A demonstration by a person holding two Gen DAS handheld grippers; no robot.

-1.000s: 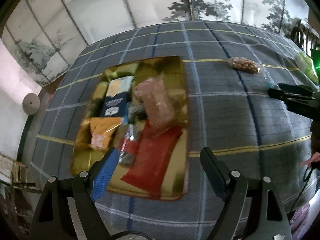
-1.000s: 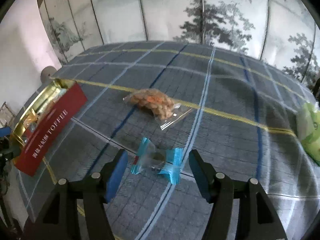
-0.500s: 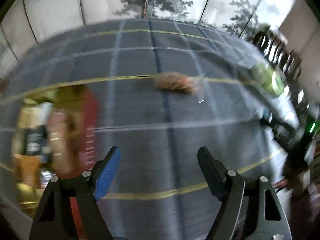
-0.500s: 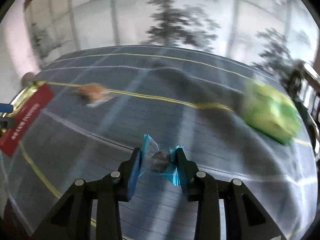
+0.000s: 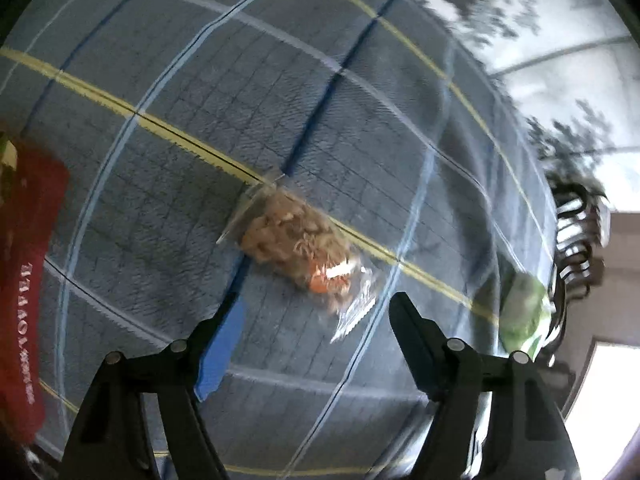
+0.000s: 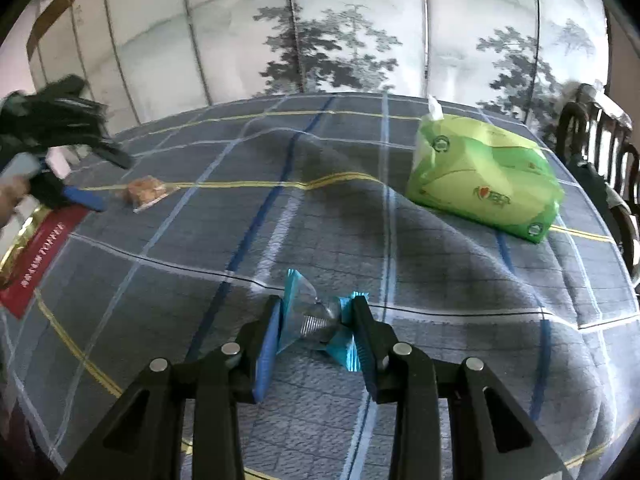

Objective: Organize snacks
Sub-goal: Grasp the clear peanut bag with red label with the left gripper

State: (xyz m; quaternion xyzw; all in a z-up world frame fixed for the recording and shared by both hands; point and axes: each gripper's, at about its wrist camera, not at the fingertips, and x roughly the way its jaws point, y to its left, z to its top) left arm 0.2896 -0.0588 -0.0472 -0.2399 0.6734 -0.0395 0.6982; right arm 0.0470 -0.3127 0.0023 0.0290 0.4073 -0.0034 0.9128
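A clear bag of nuts (image 5: pixel 298 248) lies on the blue plaid tablecloth, just ahead of my open left gripper (image 5: pixel 316 316); the bag also shows small in the right wrist view (image 6: pixel 146 191). My right gripper (image 6: pixel 316 320) is shut on a small candy in a clear and blue wrapper (image 6: pixel 316 316), held just above the cloth. The red toffee box (image 5: pixel 24 280) lies at the left, over the gold tray's rim (image 6: pixel 16 240). The left gripper (image 6: pixel 76 176) shows at the far left of the right wrist view, close to the nut bag.
A green tissue pack (image 6: pixel 484 176) lies at the right of the table; it also shows in the left wrist view (image 5: pixel 520 312). Dark wooden chairs (image 6: pixel 596 136) stand past the right edge. A painted folding screen (image 6: pixel 320 28) stands behind the table.
My left gripper swung away from the tray to the nut bag and stayed open. My right gripper shut on the blue-wrapped candy and lifted it, turning right toward the tissue pack.
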